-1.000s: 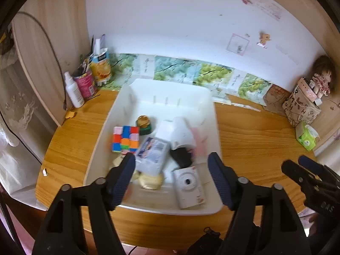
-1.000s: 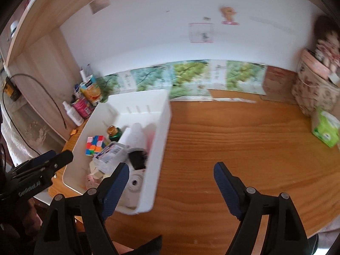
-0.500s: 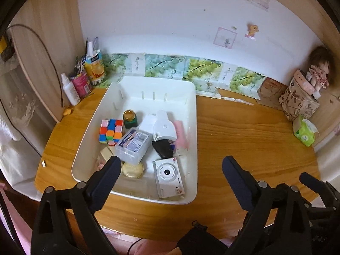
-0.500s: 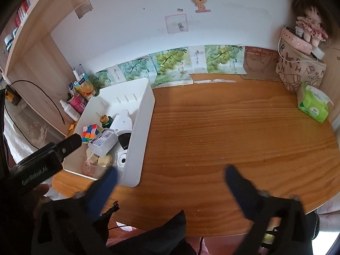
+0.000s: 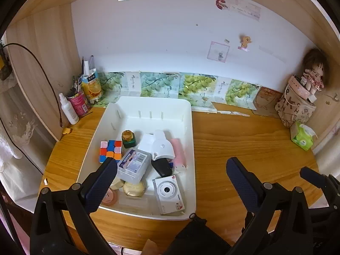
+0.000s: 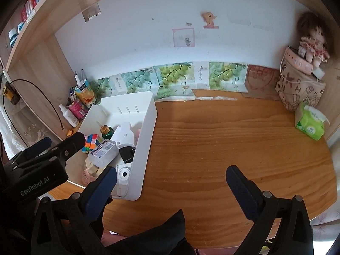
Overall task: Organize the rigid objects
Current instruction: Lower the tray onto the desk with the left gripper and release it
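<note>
A white bin (image 5: 189, 116) stands on the left of the wooden desk and also shows in the right wrist view (image 6: 146, 114). In it lie a colour cube (image 5: 110, 152), a green bottle with a gold cap (image 5: 128, 139), a clear plastic box (image 5: 133, 165), a white hair dryer (image 5: 162, 146), a black item (image 5: 162, 167), a white camera (image 5: 169, 193) and a round gold tin (image 5: 133, 188). My left gripper (image 5: 172, 176) is open and empty, held above the bin's front edge. My right gripper (image 6: 171, 181) is open and empty over bare desk, right of the bin.
A spray bottle (image 5: 68, 109), a pink can (image 5: 79, 104) and a juice carton (image 5: 92, 87) stand at the back left. A patterned bag with a doll (image 5: 297, 106) and a green tissue pack (image 5: 302, 137) sit at the far right. Desk front edge is near.
Both grippers have pulled back and up from the bin, so more of the desk shows. The left gripper's jaws have opened wider. The bin's contents have not moved.
</note>
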A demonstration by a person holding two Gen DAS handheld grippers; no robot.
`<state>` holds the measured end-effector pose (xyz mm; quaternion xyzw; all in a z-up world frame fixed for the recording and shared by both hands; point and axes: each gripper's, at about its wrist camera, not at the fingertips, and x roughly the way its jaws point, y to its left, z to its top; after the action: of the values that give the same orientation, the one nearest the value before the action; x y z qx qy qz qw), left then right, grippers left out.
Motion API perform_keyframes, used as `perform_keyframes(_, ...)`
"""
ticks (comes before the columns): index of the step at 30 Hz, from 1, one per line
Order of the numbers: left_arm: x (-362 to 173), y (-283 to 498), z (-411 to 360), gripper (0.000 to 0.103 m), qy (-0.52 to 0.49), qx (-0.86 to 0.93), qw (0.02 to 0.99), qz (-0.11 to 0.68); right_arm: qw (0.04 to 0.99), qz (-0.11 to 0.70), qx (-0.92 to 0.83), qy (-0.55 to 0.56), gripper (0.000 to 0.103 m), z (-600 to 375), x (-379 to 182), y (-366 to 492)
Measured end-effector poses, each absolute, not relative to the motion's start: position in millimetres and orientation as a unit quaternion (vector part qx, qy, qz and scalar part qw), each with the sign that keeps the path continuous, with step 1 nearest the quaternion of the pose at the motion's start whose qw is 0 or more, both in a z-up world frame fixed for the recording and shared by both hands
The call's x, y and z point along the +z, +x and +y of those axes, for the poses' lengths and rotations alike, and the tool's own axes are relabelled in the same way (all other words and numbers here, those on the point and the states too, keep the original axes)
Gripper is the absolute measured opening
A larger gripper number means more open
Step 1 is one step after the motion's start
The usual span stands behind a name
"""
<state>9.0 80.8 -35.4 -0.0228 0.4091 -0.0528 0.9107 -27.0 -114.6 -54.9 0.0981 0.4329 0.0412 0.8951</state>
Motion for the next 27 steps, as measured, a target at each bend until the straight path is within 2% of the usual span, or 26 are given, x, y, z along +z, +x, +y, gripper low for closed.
perform_keyframes(27,-30.2,12.6,88.7,0.102,-0.021,-0.055,0.912,0.407,0.895,0.437,0.002,0.093,0.103,-112.3,-53.2,-30.3)
